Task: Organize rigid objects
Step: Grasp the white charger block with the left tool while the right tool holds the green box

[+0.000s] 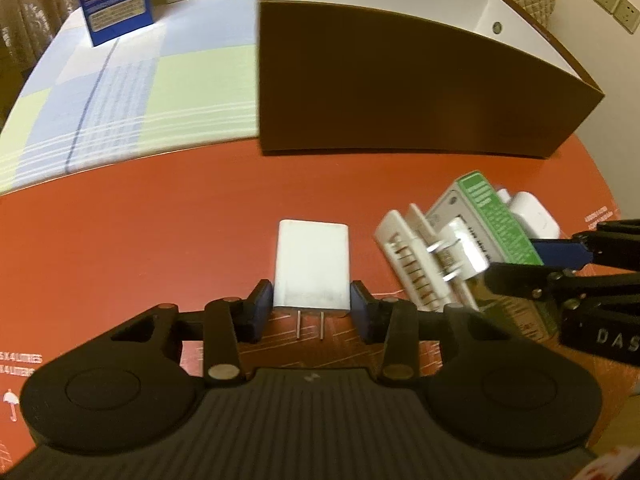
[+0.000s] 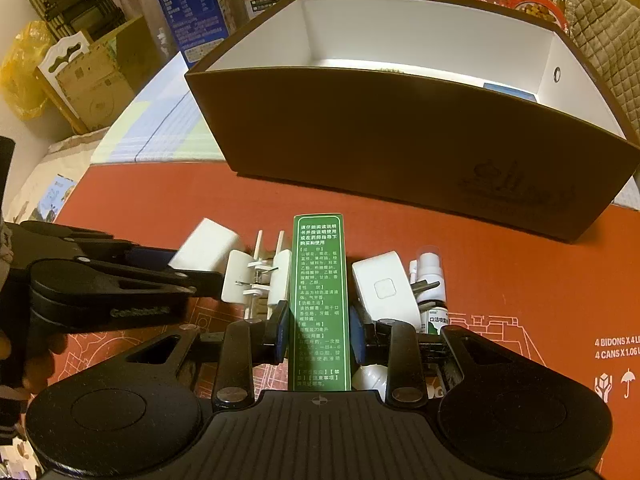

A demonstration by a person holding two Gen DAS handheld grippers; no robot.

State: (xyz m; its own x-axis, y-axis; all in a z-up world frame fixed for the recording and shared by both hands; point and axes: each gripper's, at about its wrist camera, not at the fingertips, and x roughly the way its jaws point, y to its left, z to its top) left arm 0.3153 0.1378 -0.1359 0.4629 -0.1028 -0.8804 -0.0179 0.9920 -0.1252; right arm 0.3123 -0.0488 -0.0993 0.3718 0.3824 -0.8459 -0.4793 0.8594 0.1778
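White charger (image 1: 311, 266) sits pinched between the blue pads of the left gripper (image 1: 311, 312), prongs pointing back toward the camera, resting on the red printed sheet (image 1: 160, 240). Right gripper (image 2: 319, 332) clamps the green medicine carton (image 2: 320, 300) at its long sides. At 9 o'clock of the carton: white clip-like plastic piece (image 2: 256, 280). At 3 o'clock: white square adapter (image 2: 384, 288), then small spray bottle (image 2: 430, 280). At 12 o'clock, farther off: open brown box (image 2: 400, 140), white inside. Beyond, at 11 o'clock, blue carton (image 2: 188, 12) on checked cloth (image 1: 140, 92).
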